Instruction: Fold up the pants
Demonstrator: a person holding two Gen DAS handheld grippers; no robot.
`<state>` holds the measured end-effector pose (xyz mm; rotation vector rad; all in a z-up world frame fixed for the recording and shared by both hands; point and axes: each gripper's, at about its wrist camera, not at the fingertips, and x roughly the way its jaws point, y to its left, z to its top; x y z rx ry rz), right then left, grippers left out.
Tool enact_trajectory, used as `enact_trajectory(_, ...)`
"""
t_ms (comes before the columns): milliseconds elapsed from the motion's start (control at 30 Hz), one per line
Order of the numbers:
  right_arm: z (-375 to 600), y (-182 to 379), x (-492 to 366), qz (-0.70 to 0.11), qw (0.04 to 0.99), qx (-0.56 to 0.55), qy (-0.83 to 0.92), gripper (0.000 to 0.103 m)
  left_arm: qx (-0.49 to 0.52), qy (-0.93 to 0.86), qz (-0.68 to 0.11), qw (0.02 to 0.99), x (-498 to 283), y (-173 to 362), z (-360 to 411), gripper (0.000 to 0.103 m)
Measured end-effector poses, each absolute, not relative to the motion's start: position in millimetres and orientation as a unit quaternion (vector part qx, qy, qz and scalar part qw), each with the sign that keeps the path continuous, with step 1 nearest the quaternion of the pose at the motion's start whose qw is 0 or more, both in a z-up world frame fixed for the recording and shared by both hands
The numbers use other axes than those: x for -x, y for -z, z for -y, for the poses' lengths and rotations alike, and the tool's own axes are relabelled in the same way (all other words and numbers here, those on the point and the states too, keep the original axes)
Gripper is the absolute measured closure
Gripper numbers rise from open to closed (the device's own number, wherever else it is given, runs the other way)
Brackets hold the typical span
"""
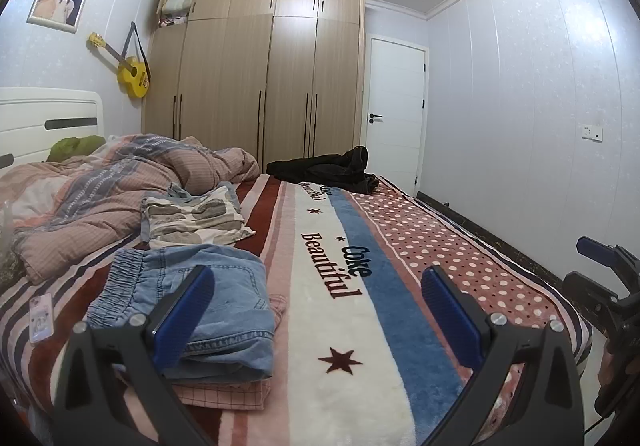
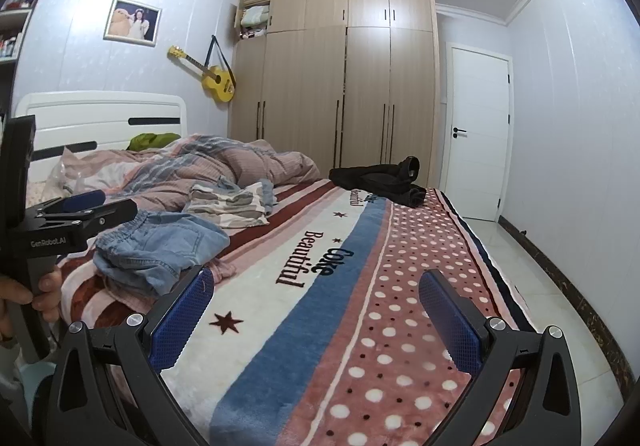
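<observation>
A crumpled pair of black pants [image 1: 328, 169] [image 2: 380, 177] lies at the far end of the bed, near the wardrobe. Folded light-blue denim pants [image 1: 200, 294] [image 2: 160, 246] rest on a pink checked garment [image 1: 224, 394] at the near left. My left gripper [image 1: 320, 310] hovers open over the blanket, its left finger in front of the denim and nothing between its blue pads. My right gripper [image 2: 316, 318] is open too, above the striped and dotted blanket, holding nothing. Both are far from the black pants.
A folded grey-patterned garment [image 1: 196, 217] and a rumpled pink quilt [image 1: 120, 181] take up the bed's left side. A phone [image 1: 42, 318] lies near the left edge. A hand [image 2: 40, 286] holds the left gripper's handle. Tiled floor [image 2: 560, 306] runs along the bed's right side.
</observation>
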<state>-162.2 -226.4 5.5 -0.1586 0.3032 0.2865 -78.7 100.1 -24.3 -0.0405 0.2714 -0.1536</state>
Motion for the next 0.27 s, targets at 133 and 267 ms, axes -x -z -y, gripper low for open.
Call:
enact_trajectory(133, 226.7, -5.2, 161.9, -0.151, 0.975, 0.079, -0.142, 0.001, 0.021, 0.078, -0.136, 0.987, 78.6, 25.1, -100.1, 0.001)
enact_trajectory(267, 227.1, -5.0, 162.2, -0.151, 0.975, 0.078, -0.141, 0.001, 0.016, 0.081, -0.141, 0.987, 78.0, 27.0, -97.1, 0.001)
